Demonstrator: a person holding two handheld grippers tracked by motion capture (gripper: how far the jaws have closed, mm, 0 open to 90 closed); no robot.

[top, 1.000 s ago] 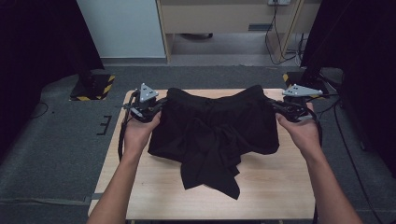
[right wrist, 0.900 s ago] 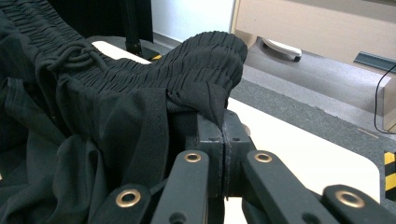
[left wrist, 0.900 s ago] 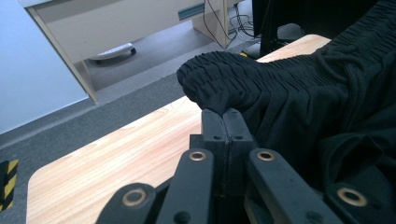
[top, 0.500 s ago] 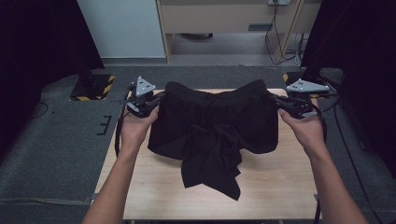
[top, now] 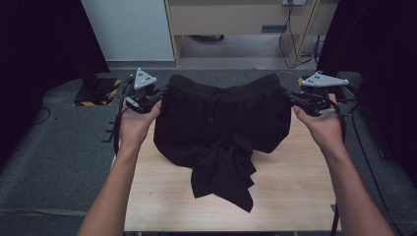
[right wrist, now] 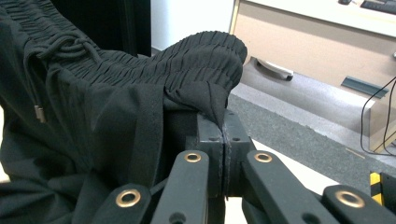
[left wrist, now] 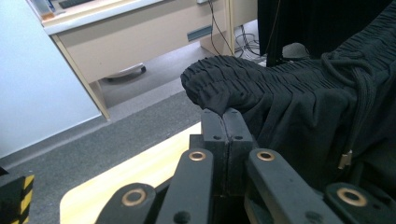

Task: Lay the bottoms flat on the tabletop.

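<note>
In the high view the shorts (top: 221,128) hang higher than a moment ago: both hands have lifted, the waistband now rides above the far edge of the tabletop (top: 295,191), and less cloth rests on the wood than before. That reads as the start of a lift to shake or spread the garment, with the lower part not yet clear of the table. The left gripper (top: 156,97) pinches the waistband's left end near the far left corner, and the right gripper (top: 294,100) pinches the right end near the far right corner; the band sags a little between them. The legs bunch into a crumpled twist that trails toward the near edge, at mid-table. In the left gripper view the jaws stand closed tight together on a fold of the ribbed waistband (left wrist: 243,79), with the drawstring (left wrist: 359,93) and its metal tip dangling to one side. In the right gripper view the jaws are likewise clamped on the gathered waistband (right wrist: 205,56), the black cloth draping down beside them and the drawstring (right wrist: 56,46) knotted farther along.
</note>
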